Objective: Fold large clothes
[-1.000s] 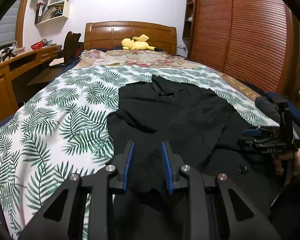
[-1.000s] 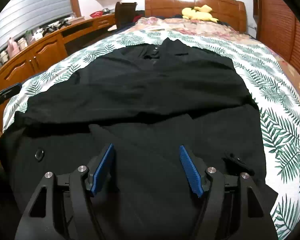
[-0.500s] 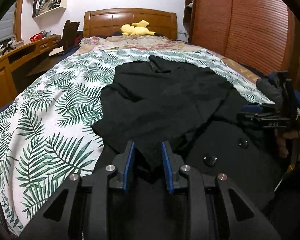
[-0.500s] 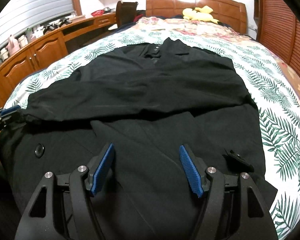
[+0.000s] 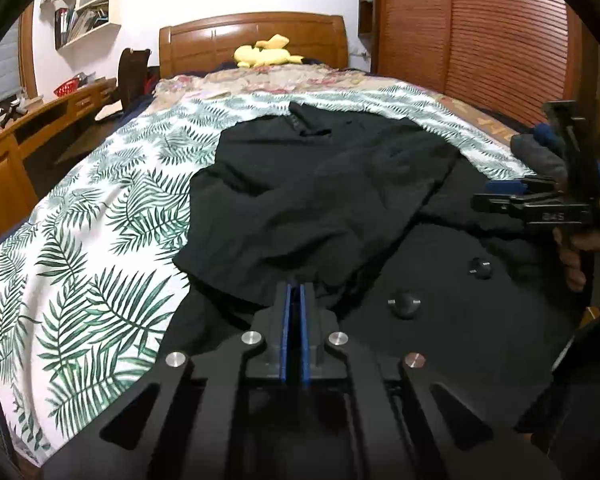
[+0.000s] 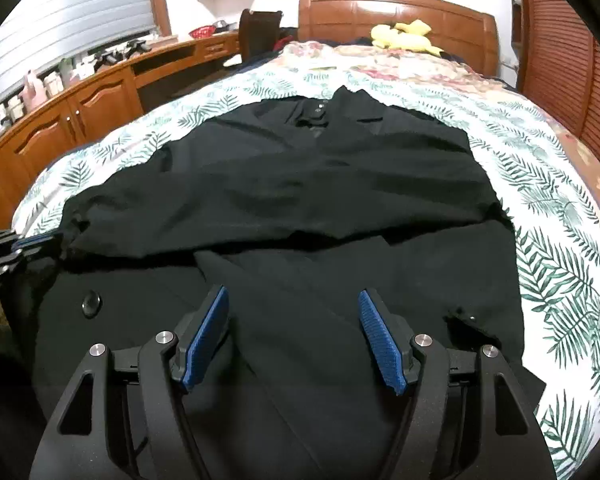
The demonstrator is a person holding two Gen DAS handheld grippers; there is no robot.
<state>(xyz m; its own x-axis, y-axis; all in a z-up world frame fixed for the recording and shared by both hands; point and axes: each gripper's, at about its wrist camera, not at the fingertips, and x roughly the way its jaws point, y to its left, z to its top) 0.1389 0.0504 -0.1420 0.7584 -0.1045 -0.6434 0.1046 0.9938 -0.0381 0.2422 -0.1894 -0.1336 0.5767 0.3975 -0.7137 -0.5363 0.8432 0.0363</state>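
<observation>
Closing from half-open, the left gripper (image 5: 294,292) was clamped on the sleeve end (image 5: 268,276) near the coat (image 6: 300,184) buttons; the right gripper (image 6: 294,320) was kept wide, so folding was begun.

A bed (image 5: 100,216) with a palm-leaf sheet is the landmark. At its head stands a wooden headboard (image 5: 252,36), with a yellow plush toy (image 5: 266,53) just before it. Left of the bed runs a wooden tabletop (image 6: 112,72); right stands a slatted wardrobe (image 5: 500,48).
</observation>
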